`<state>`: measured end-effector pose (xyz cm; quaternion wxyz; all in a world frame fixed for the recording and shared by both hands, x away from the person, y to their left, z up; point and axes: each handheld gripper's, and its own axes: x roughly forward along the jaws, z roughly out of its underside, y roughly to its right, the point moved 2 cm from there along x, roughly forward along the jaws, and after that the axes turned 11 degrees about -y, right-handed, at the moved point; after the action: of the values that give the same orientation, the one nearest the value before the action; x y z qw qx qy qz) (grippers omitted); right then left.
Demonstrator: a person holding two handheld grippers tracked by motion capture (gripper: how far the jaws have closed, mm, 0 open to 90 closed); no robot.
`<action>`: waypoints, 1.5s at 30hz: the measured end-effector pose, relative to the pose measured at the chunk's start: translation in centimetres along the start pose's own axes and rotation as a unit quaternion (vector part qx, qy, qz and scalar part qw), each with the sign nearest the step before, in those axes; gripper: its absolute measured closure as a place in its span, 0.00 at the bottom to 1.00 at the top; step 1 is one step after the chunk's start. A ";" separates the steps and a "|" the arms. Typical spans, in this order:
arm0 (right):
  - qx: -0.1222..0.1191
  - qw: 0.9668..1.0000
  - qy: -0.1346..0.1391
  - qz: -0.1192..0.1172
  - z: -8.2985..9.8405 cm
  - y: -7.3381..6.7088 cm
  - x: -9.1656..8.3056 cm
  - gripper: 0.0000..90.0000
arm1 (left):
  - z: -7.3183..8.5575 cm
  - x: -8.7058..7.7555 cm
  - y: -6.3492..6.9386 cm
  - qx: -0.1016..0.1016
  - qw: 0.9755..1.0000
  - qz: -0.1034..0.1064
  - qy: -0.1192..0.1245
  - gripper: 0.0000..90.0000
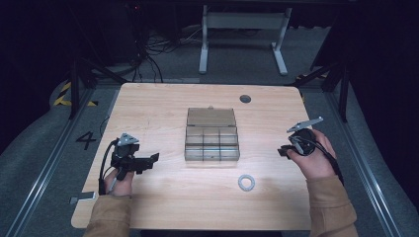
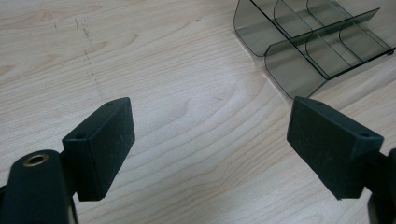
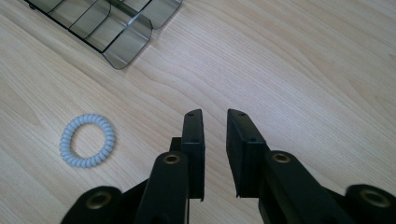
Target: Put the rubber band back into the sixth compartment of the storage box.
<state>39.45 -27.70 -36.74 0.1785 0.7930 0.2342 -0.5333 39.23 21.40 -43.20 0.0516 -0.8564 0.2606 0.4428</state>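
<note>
The person wears a tan long-sleeved top, and both sleeves reach the wrists. The left gripper [image 1: 154, 158] is black, with a small grey three-cornered plate on top and a black cable trailing from it. Its two jaws end in thick, flat, black blocks with rough faces. The right gripper [image 1: 280, 151] is black too, with its own grey plate and a black cable. Its thin black arms have round brass-coloured holes and small screw holes.

A pale wooden table [image 1: 163, 106] stands on grey carpet [image 1: 34, 148] (dark room), white desk legs [image 1: 242, 42] behind.
</note>
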 end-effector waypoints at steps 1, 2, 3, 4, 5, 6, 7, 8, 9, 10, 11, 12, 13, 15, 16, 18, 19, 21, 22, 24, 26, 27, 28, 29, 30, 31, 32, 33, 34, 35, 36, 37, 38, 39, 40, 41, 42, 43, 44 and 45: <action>-0.002 1.000 0.001 -0.002 0.0 -0.1 0.0 0.87 | 0.0 0.0 0.0 -0.001 1.000 0.000 0.000 0.18; -0.002 1.000 0.001 -0.002 0.0 -0.1 0.0 0.87 | 0.0 0.0 0.0 -0.001 1.000 0.000 0.000 0.18; -0.005 1.000 0.001 -0.007 -0.1 -0.3 0.0 0.86 | 0.0 -0.1 -0.1 -0.003 1.000 -0.001 0.003 0.18; -0.006 1.000 0.001 -0.009 -0.2 -0.4 0.0 0.86 | 0.0 -0.1 -0.1 -0.005 1.000 0.000 0.003 0.18; -0.007 1.000 -0.002 -0.015 -0.2 -0.6 0.1 0.85 | 0.0 -0.1 -0.1 -0.005 1.000 0.000 0.003 0.18; -0.008 1.000 -0.006 -0.018 -0.2 -0.8 0.2 0.84 | 0.0 0.0 -0.1 -0.003 1.000 -0.001 0.001 0.18; -0.011 1.000 -0.011 -0.022 -0.3 -1.0 0.2 0.83 | 0.0 0.0 -0.1 -0.003 1.000 -0.001 0.000 0.18; -0.015 0.999 -0.019 -0.029 -0.3 -1.3 0.3 0.82 | -0.1 0.0 -0.1 -0.003 1.000 0.000 -0.001 0.18; -0.020 0.999 -0.023 -0.039 -0.4 -1.7 0.4 0.81 | -0.1 0.0 -0.1 -0.001 1.000 0.001 0.001 0.18; -0.025 0.998 -0.024 -0.046 -0.5 -2.1 0.3 0.81 | -0.1 0.1 0.0 -0.002 1.000 0.001 0.000 0.18; -0.026 0.998 -0.025 -0.050 -0.6 -2.5 0.3 0.81 | -0.1 0.1 0.0 -0.002 1.000 0.001 0.000 0.18; -0.026 0.998 -0.025 -0.050 -0.6 -2.5 0.3 0.81 | -0.2 0.1 0.0 -0.003 1.000 0.001 0.000 0.18; -0.030 0.998 -0.027 -0.051 -0.6 -2.8 0.2 0.81 | -0.2 0.1 -0.1 -0.002 1.000 0.003 -0.003 0.18; -0.034 0.998 -0.032 -0.051 -0.7 -3.4 0.2 0.81 | -0.3 0.2 0.0 0.000 1.000 0.003 0.000 0.18; -0.038 0.997 -0.033 -0.051 -0.7 -3.6 0.2 0.80 | -0.3 0.2 0.1 0.000 1.000 0.003 0.000 0.18; -0.040 0.997 -0.035 -0.054 -0.7 -3.9 0.2 0.80 | -0.4 0.3 0.1 0.001 1.000 0.005 0.001 0.18; -0.043 0.997 -0.039 -0.057 -0.7 -4.2 0.3 0.80 | -0.5 0.3 0.2 0.003 1.000 0.004 0.000 0.18; -0.045 0.996 -0.042 -0.059 -0.7 -4.5 0.3 0.79 | -0.5 0.4 0.2 0.003 1.000 0.006 0.000 0.18; -0.047 0.996 -0.044 -0.061 -0.7 -4.6 0.3 0.79 | -0.5 0.4 0.2 0.003 1.000 0.006 0.000 0.18; -0.049 0.996 -0.045 -0.063 -0.7 -4.8 0.4 0.79 | -0.6 0.4 0.2 0.002 1.000 0.007 0.000 0.18; -0.054 0.995 -0.049 -0.069 -0.8 -5.2 0.4 0.78 | -0.6 0.5 0.3 0.005 1.000 0.007 -0.001 0.18; -0.056 0.995 -0.049 -0.073 -0.8 -5.3 0.4 0.78 | -0.6 0.5 0.3 0.006 1.000 0.006 -0.003 0.18; -0.060 0.994 -0.049 -0.075 -0.8 -5.5 0.5 0.77 | -0.6 0.5 0.3 0.006 1.000 0.007 -0.004 0.18; -0.059 0.994 -0.047 -0.078 -0.9 -5.6 0.6 0.77 | -0.6 0.5 0.4 0.006 1.000 0.006 -0.003 0.18; -0.058 0.994 -0.047 -0.084 -0.9 -5.6 0.7 0.76 | -0.6 0.5 0.4 0.007 1.000 0.006 -0.004 0.18; -0.056 0.994 -0.048 -0.086 -0.9 -5.6 0.8 0.76 | -0.6 0.6 0.4 0.007 1.000 0.007 -0.003 0.18; -0.055 0.993 -0.050 -0.087 -1.0 -5.7 0.9 0.76 | -0.6 0.6 0.3 0.006 1.000 0.008 -0.004 0.18; -0.056 0.993 -0.050 -0.089 -1.0 -5.7 1.0 0.76 | -0.6 0.5 0.3 0.005 1.000 0.009 -0.005 0.18; -0.054 0.993 -0.051 -0.090 -1.0 -5.8 1.1 0.76 | -0.5 0.5 0.2 0.005 1.000 0.008 -0.004 0.18; -0.056 0.993 -0.050 -0.090 -1.1 -5.8 1.2 0.76 | -0.5 0.5 0.2 0.004 1.000 0.008 -0.003 0.18; -0.056 0.993 -0.052 -0.091 -1.2 -5.9 1.2 0.75 | -0.4 0.4 0.2 0.002 1.000 0.007 -0.003 0.18; -0.057 0.993 -0.051 -0.093 -1.2 -6.0 1.2 0.75 | -0.4 0.4 0.1 0.004 1.000 0.007 -0.004 0.18; -0.057 0.993 -0.051 -0.093 -1.2 -6.0 1.2 0.75 | -0.4 0.4 0.1 0.004 1.000 0.007 -0.004 0.18; -0.058 0.993 -0.050 -0.093 -1.3 -6.1 1.3 0.75 | -0.4 0.4 0.2 0.001 1.000 0.006 -0.002 0.18; -0.059 0.993 -0.050 -0.094 -1.3 -6.2 1.3 0.75 | -0.3 0.3 0.2 0.000 1.000 0.006 -0.001 0.18; -0.060 0.992 -0.050 -0.095 -1.4 -6.2 1.3 0.75 | -0.3 0.3 0.1 0.001 1.000 0.005 0.000 0.18; -0.061 0.992 -0.050 -0.096 -1.4 -6.3 1.4 0.75 | -0.3 0.3 0.2 0.001 1.000 0.007 0.000 0.18; -0.062 0.992 -0.050 -0.098 -1.4 -6.3 1.4 0.74 | -0.3 0.3 0.2 0.004 1.000 0.007 -0.007 0.18; -0.061 0.992 -0.050 -0.098 -1.4 -6.4 1.5 0.74 | -0.3 0.3 0.2 0.003 1.000 0.006 -0.007 0.18; -0.061 0.992 -0.049 -0.099 -1.4 -6.4 1.5 0.74 | -0.4 0.3 0.2 0.004 1.000 0.006 -0.007 0.18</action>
<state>37.42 -21.41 -37.87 0.1843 0.7261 0.3350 -0.5715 39.54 20.98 -43.21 0.0538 -0.8515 0.2674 0.4479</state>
